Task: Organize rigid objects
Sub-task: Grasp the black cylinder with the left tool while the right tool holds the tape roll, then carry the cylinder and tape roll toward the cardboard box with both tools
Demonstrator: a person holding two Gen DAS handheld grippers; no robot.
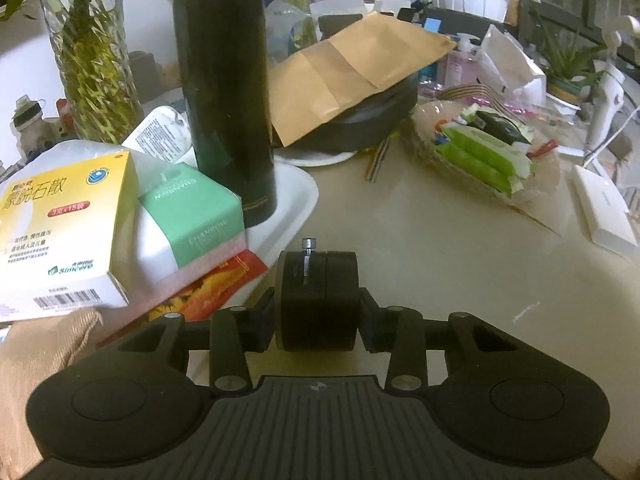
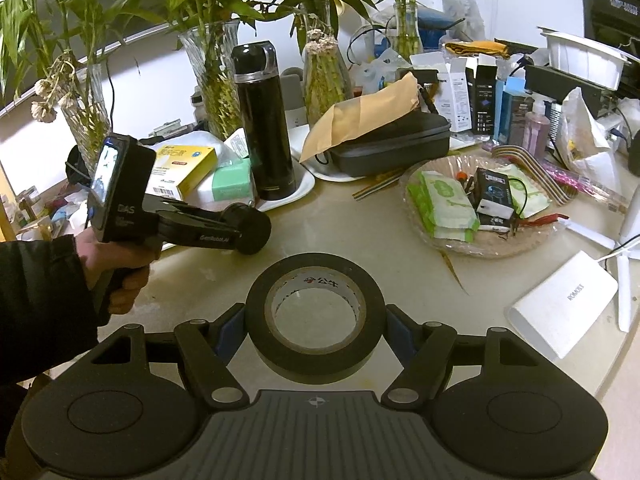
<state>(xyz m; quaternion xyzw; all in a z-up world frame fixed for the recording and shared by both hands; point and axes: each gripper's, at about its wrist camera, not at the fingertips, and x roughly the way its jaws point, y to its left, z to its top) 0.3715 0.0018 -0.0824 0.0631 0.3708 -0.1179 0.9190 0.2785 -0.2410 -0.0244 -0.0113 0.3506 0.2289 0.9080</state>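
The left gripper (image 1: 316,300) is clamping a black caster wheel (image 1: 317,300) between its two fingers, the wheel standing upright with its metal stem (image 1: 308,245) pointing up, above the beige tabletop (image 1: 420,248). From the right wrist view, the same gripper (image 2: 248,229) is appearing in the person's left hand (image 2: 114,272), the wheel (image 2: 248,230) showing as a dark disc at its tip, near a white tray (image 2: 308,182). The right gripper (image 2: 316,320) is gripping a roll of black electrical tape (image 2: 316,320) across its outer rim, the roll's open core facing up and the blue finger pads (image 2: 228,330) pressing on either side. On the tray a black thermos flask (image 1: 226,112) is standing upright; just beside it are lying a mint-green box (image 1: 200,216) and a yellow medicine box (image 1: 64,236). Farther back, a brown paper envelope (image 1: 352,76) is resting on a dark zippered case (image 2: 394,142). To the right, a round woven basket (image 2: 524,246) is holding green wipe packets (image 2: 440,204), and a white power bank (image 2: 564,304) is lying well apart from it.
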